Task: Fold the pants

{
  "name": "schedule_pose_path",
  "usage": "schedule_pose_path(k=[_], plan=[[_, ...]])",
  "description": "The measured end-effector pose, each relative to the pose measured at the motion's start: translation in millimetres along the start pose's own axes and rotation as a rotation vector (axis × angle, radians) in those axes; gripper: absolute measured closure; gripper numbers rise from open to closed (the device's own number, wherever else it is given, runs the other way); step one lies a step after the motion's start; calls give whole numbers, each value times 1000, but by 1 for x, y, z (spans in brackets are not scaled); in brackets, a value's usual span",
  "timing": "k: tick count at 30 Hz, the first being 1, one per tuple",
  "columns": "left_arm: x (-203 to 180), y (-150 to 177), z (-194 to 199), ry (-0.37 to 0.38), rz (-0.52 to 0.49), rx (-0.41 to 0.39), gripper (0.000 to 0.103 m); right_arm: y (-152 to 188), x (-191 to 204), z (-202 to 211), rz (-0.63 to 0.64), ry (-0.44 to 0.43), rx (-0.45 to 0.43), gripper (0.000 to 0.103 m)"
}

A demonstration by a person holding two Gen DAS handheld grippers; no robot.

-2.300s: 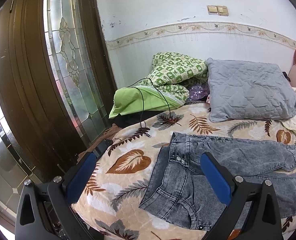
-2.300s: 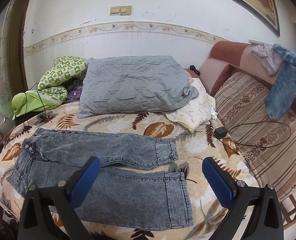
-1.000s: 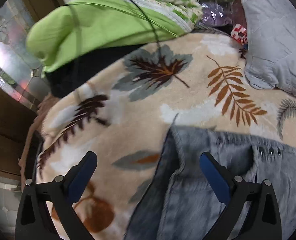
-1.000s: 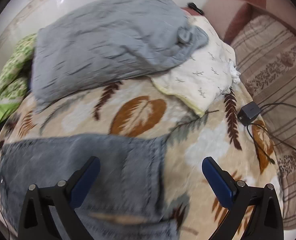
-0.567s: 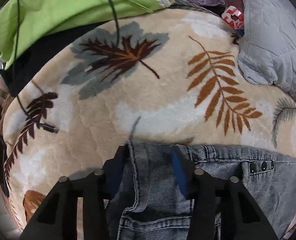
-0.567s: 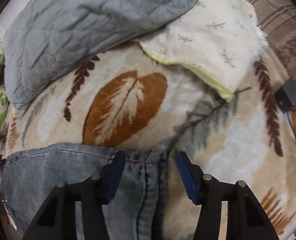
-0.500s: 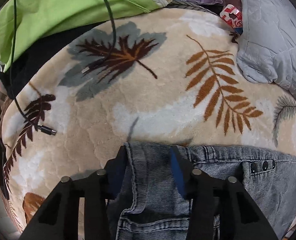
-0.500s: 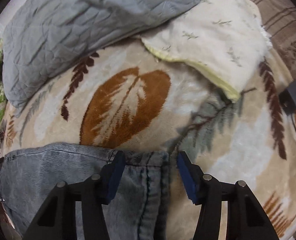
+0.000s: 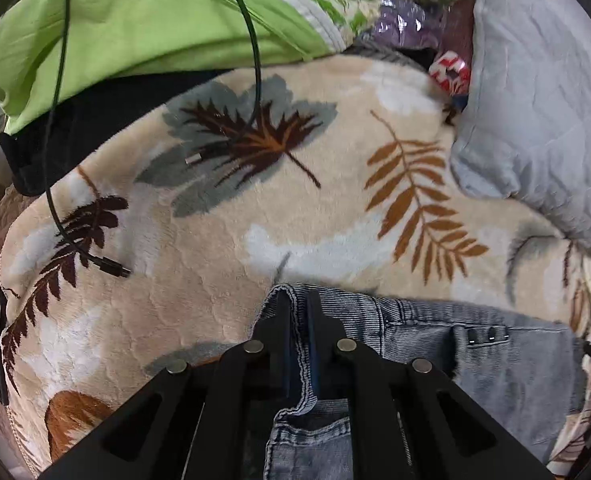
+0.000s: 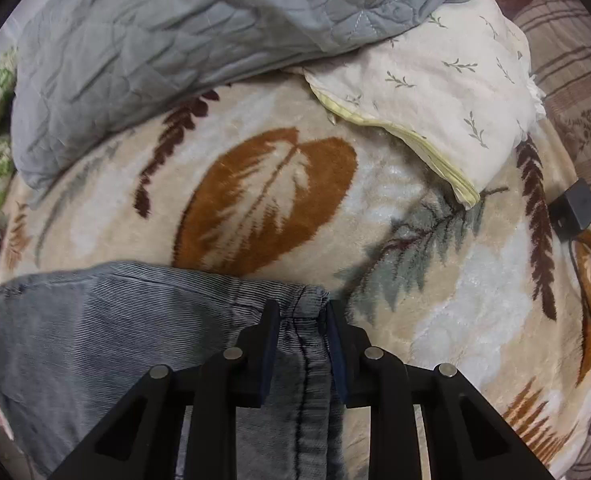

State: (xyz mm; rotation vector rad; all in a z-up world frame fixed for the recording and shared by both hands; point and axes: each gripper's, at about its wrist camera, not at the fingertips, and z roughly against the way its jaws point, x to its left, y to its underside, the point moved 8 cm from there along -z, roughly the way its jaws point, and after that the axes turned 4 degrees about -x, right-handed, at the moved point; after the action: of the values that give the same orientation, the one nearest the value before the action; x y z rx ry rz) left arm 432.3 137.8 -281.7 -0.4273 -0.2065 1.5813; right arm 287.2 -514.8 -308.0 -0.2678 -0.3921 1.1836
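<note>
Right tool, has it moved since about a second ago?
Yes. The right tool has come down toward the leaf-print blanket, its jaws closing on the pants at the cuff corner.

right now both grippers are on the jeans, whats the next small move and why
Probably let the right gripper finish closing before any lift: its jaws are closing on the bunched leg hem, while the left gripper is already shut on the waistband. Then raise both together.

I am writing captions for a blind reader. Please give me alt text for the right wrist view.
The right gripper is closing on the bunched hem of grey jeans lying on a leaf-patterned blanket. Behind are a grey quilted pillow and a cream pillow.
</note>
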Motion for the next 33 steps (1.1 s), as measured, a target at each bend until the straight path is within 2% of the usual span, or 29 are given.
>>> schedule_pose_path(k=[3,8,10,12,16,17,18,19,20,22,25,27,29,30,31,33], plan=[[-2,-1,5,2,-19,-7,96,-1,-2,5,-26,-33,-9,77],[-12,0,-6,-13,-33,6,96,-2,0,3,-13,-19,0,77],[-11,7,-14,-32,-16,27,88,-6,-4,-1,-29,-29,5,77],[-11,11,-23,-40,-2,50,66,-10,-6,-5,-41,-40,6,76],[-15,15,-30,-55,-16,50,64,-13,-9,-3,-50,-59,-1,73],[-17,16,-31,-54,-18,45,68,-13,-10,-4,-48,-56,-1,72],[-20,16,-31,-46,-26,40,85,-14,-12,-5,-47,-47,-2,71],[-23,18,-32,-45,-31,42,93,-14,-13,-7,-49,-47,1,70],[-25,19,-33,-52,-34,45,97,-14,-13,-9,-51,-55,7,69],[-26,19,-30,-70,-41,32,98,-14,-11,-17,-49,-63,22,68],[-28,15,-19,-73,-44,-11,100,-11,-11,-29,-44,-30,50,68],[-29,12,-7,-64,-40,-39,100,-12,-9,-32,-48,-26,39,66],[-30,9,6,-40,-33,-61,100,-14,-7,-29,-21,2,23,74],[-32,7,15,-29,-29,-76,100,-15,-5,-26,-12,11,13,89],[-34,5,23,-17,-25,-91,100,-17,-3,-21,-10,5,1,92],[-39,3,40,6,-21,-115,100,-22,-1,-4,-10,-10,-48,93]])
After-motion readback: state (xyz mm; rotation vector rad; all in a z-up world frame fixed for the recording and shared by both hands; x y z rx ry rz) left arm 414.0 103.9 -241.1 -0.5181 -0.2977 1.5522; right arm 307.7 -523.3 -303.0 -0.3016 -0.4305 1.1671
